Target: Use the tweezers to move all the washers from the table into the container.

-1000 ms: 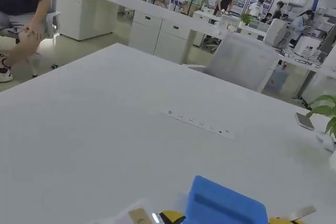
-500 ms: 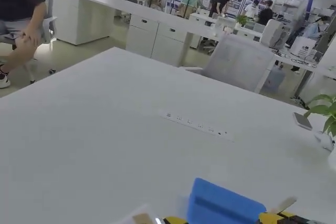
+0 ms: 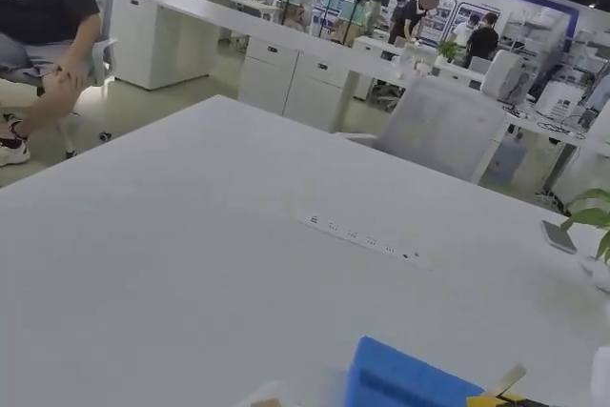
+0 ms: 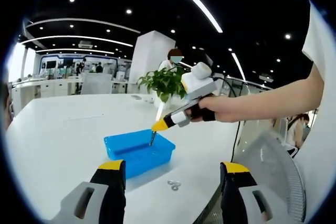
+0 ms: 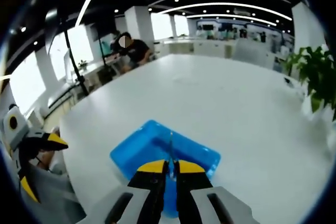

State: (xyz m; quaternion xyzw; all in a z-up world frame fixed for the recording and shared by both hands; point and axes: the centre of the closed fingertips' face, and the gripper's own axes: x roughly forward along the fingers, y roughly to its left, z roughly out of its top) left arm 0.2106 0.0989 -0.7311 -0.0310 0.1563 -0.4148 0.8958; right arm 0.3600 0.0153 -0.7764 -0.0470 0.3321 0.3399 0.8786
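A blue container (image 4: 139, 150) stands on the white table (image 4: 63, 129). Two small washers (image 4: 174, 184) lie on the table just in front of it. My right gripper (image 5: 170, 167) is shut on the tweezers (image 5: 170, 149), whose tips point down into the blue container (image 5: 152, 148). In the left gripper view a hand holds the right gripper (image 4: 160, 125) above the container, the tweezers (image 4: 153, 138) hanging inside it. My left gripper (image 4: 173, 169) is open and apart from the washers, nothing between its fingers. The container (image 3: 410, 383) sits at the head view's bottom edge.
A potted plant (image 4: 165, 82) stands behind the container near the table's far edge. A power strip (image 3: 362, 237) is set in the tabletop, and a phone (image 3: 559, 235) lies at the right. A grey chair (image 3: 438, 126) stands beyond the table. A person (image 3: 38, 7) sits at the left.
The head camera has tilted up, so the container and the yellow gripper tips sit lower in the picture. No object has clearly moved on the table.
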